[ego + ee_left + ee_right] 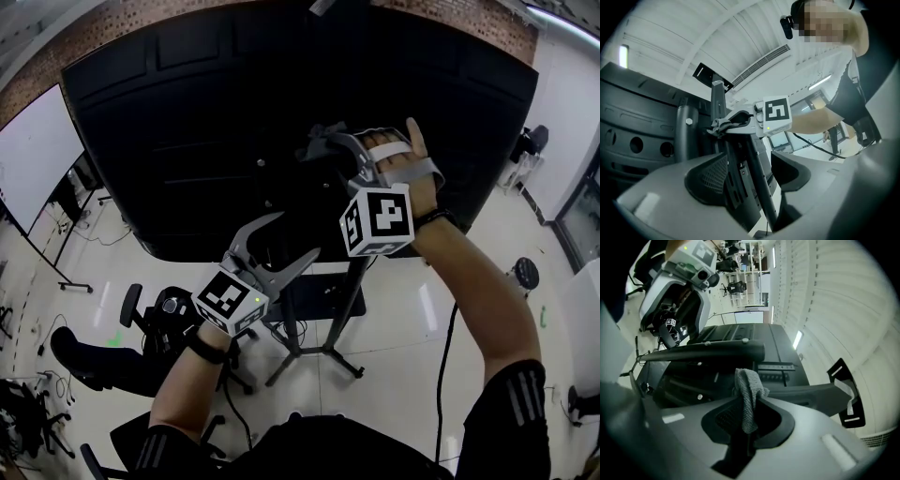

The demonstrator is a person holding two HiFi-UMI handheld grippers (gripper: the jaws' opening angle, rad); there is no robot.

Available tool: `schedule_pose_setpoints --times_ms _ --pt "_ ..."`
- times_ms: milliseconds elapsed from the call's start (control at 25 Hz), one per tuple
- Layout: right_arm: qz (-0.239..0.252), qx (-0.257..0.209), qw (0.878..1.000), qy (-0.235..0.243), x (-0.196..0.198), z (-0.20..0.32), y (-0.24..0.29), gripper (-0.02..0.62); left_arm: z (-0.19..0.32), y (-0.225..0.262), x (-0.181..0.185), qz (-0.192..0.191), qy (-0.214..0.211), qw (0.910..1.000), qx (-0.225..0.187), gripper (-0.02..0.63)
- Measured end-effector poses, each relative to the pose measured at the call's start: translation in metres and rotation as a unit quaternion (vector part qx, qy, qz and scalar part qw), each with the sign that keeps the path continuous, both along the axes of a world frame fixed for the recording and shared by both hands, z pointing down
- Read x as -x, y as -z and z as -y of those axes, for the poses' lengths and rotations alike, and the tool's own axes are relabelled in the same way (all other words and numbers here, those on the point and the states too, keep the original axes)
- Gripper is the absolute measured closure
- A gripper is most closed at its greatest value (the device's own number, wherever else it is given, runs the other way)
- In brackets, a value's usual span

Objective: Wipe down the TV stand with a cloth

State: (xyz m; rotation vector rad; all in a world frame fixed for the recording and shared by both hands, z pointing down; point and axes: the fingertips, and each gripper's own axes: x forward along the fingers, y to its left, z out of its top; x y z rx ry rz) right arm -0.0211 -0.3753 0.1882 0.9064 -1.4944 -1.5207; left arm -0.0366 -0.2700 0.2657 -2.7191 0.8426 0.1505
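Left gripper (298,234), lowest and closest, has its jaws spread wide with nothing gripped. Its own view shows the TV stand's black pole (759,180) standing in the gap ahead of them. Up and to the right, the right gripper (319,147) is clamped on a grey cloth (749,397), which bunches out past its tips at the pole's upper part. Only the gripper views show the cloth; the head view loses it against the TV's black back (187,112).
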Motion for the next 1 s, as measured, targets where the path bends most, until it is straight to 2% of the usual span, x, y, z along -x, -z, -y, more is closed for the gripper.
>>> schedule_pose_setpoints --times_ms 120,320,800,1000 --pt "-0.018 0.021 0.999 -0.016 0.003 -0.002 -0.024 0.537 -0.001 -0.009 -0.001 -0.005 -0.002 1.0000 0.008 0.293" --pt "-0.011 0.060 0.997 -0.036 -0.001 -0.003 -0.062 0.537 0.001 -0.023 0.001 -0.007 0.001 0.9997 0.024 0.293" --pt "-0.014 0.101 0.994 -0.042 0.000 0.001 -0.141 0.537 0.014 -0.069 0.007 -0.005 0.016 0.9974 0.070 0.293" --pt "-0.018 0.125 0.990 -0.060 -0.005 0.000 -0.176 0.537 0.015 -0.087 0.009 -0.001 0.020 0.9962 0.084 0.293"
